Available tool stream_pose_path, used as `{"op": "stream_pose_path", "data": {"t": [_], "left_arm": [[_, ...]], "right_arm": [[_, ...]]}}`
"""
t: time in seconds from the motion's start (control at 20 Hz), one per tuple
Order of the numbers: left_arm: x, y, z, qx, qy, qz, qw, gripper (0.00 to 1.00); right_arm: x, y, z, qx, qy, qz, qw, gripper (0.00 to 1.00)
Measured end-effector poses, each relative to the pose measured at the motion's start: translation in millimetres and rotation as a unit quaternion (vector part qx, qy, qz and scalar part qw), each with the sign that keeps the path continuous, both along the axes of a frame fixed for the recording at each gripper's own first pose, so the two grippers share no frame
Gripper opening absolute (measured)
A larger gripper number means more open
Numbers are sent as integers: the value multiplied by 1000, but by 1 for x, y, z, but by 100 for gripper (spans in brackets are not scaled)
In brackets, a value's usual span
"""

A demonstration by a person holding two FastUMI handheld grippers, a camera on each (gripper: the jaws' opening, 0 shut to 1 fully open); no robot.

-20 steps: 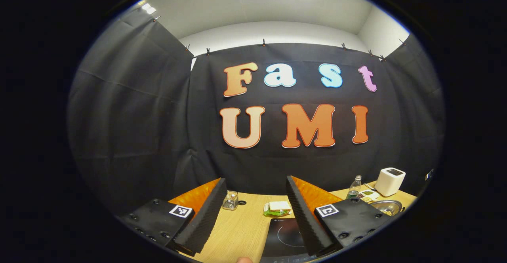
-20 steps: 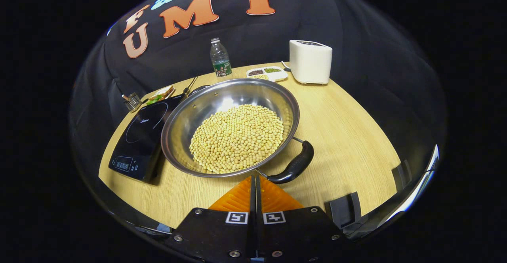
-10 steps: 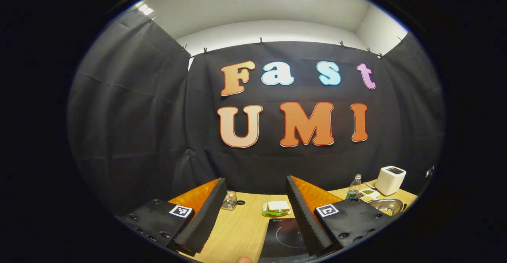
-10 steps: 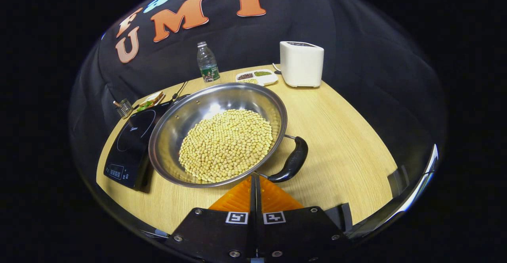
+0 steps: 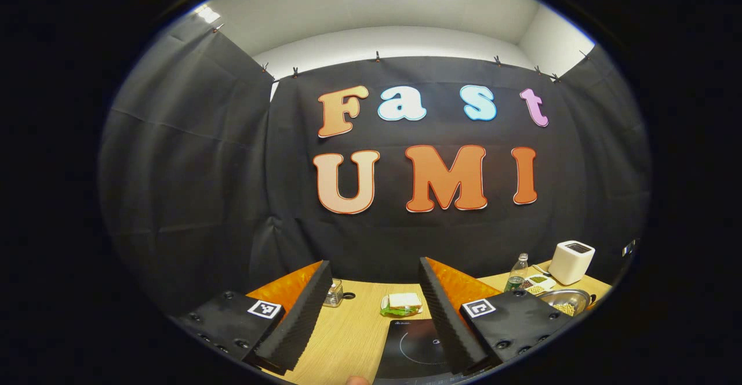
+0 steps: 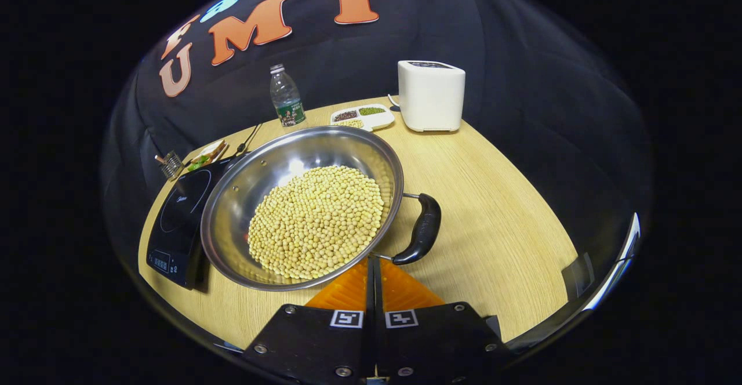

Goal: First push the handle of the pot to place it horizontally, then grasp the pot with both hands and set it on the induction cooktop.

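Pot (image 6: 301, 199) just ahead of right gripper (image 6: 371, 263) (perhaps touching).

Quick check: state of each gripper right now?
Left gripper: open, holding nothing, above the table.
Right gripper: shut, holding nothing, tips at the pot near its handle.

A wide steel pot (image 6: 301, 199) heaped with pale yellow beans sits on the wooden table, its black loop handle (image 6: 422, 229) on the right side. The black induction cooktop (image 6: 177, 217) lies flat against the pot's left, near the table's left edge.
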State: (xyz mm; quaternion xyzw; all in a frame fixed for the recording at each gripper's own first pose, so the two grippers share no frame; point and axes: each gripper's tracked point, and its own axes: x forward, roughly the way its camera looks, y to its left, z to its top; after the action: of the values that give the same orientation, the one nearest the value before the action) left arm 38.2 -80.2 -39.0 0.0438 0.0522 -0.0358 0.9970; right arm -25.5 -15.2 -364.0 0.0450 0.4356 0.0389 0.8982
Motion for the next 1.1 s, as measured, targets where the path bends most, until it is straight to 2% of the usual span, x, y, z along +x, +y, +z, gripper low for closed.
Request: {"op": "stream_pose_path", "data": {"t": [0.1, 0.25, 1.1], "left_arm": [[3, -3, 0, 2, 1, -1, 1000, 99], [11, -8, -3, 7, 6, -3, 1000, 99], [37, -50, -38, 5, 39, -26, 999, 99]], "right_arm": [[4, -11, -6, -13, 4, -11, 1000, 0], [6, -13, -7, 6, 11, -26, 1000, 0], [57, -23, -20, 13, 10, -46, 999, 0]]}}
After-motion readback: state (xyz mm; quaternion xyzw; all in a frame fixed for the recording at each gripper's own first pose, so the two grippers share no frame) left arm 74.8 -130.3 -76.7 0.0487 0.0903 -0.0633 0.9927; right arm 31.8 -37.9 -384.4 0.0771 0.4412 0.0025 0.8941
